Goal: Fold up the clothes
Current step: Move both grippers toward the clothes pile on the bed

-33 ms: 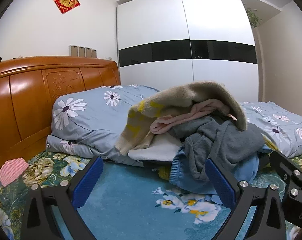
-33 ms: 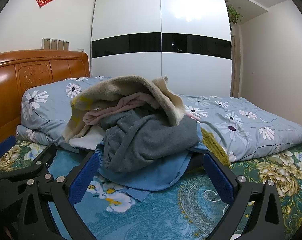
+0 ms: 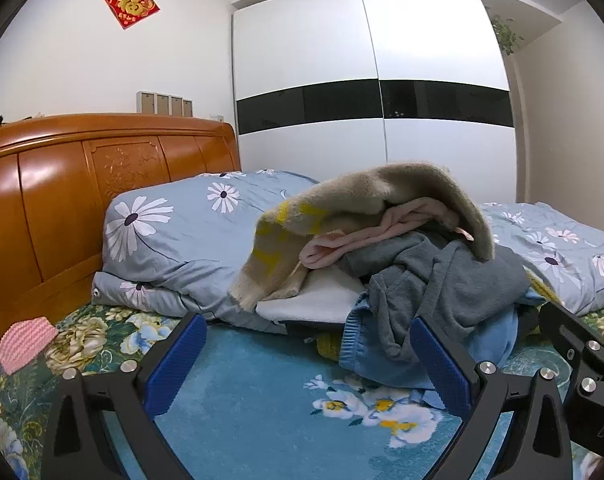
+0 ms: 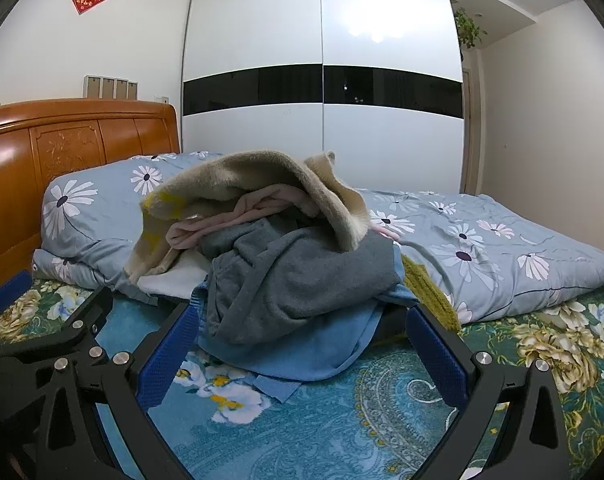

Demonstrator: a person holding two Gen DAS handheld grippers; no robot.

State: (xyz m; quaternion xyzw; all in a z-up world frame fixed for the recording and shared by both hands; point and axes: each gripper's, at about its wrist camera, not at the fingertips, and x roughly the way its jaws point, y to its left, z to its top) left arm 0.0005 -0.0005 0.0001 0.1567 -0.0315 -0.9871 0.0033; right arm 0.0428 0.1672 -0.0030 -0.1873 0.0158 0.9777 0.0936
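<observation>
Left wrist view: pile of clothes heaped on bed, against folded floral duvet; headboard left, pink knit item near it. Bare bedspread in front of pile. Left gripper and right gripper both spread wide, empty. No change from earlier frame.

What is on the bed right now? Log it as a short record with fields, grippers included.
place: bed with blue floral bedspread, wooden headboard
pile: unfolded clothes heaped mid-bed
top layer: beige sweater draped over the heap
under it: pink garment, then grey sweatshirt
bottom: blue garment spread on the bedspread
behind pile: flowered duvet
left gripper: open, empty, short of the pile
right gripper: open, empty, blue garment's edge between its fingers, not gripped
folding: not begun
</observation>
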